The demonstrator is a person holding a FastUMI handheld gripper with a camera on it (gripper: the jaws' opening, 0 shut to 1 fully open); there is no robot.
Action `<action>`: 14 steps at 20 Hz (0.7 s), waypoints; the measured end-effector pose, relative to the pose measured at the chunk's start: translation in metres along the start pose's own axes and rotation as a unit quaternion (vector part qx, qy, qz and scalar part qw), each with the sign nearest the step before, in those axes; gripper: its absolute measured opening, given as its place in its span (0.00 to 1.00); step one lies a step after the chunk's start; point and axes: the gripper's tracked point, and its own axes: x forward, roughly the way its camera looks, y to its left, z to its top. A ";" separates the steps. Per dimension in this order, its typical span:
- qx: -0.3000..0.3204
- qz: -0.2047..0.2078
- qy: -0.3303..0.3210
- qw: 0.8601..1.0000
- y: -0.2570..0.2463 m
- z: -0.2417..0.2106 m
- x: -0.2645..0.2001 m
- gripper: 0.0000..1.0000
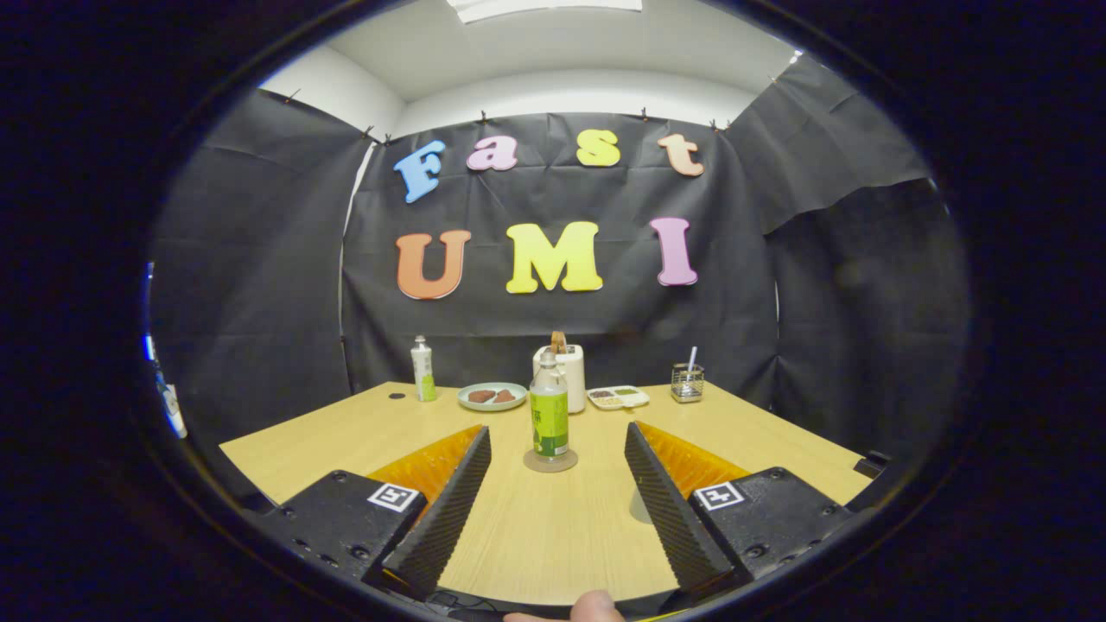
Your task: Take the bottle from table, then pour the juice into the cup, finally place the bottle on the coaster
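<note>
We see the bottle [549, 406] upright on the coaster [550, 460], just beyond our wide, empty fingers [449, 501]; we should pull straight back without nudging it.

- Even, bright light falls from a ceiling panel [546, 7] overhead
- Soft glare lies on the wooden table [553, 527]
- Fisheye bends the outer parts of the scene
- The bottle [549, 404] looks sharp, shadows faint
</note>
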 end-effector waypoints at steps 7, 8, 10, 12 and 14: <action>0.004 -0.013 0.012 1.000 -0.005 -0.012 0.005 1.00; 0.004 -0.014 0.010 1.000 -0.005 -0.013 0.006 1.00; 0.004 -0.012 0.009 1.000 -0.003 -0.013 0.006 1.00; 0.005 -0.010 0.008 1.000 -0.001 -0.013 0.006 1.00; 0.003 -0.009 0.009 1.000 0.001 -0.012 0.007 1.00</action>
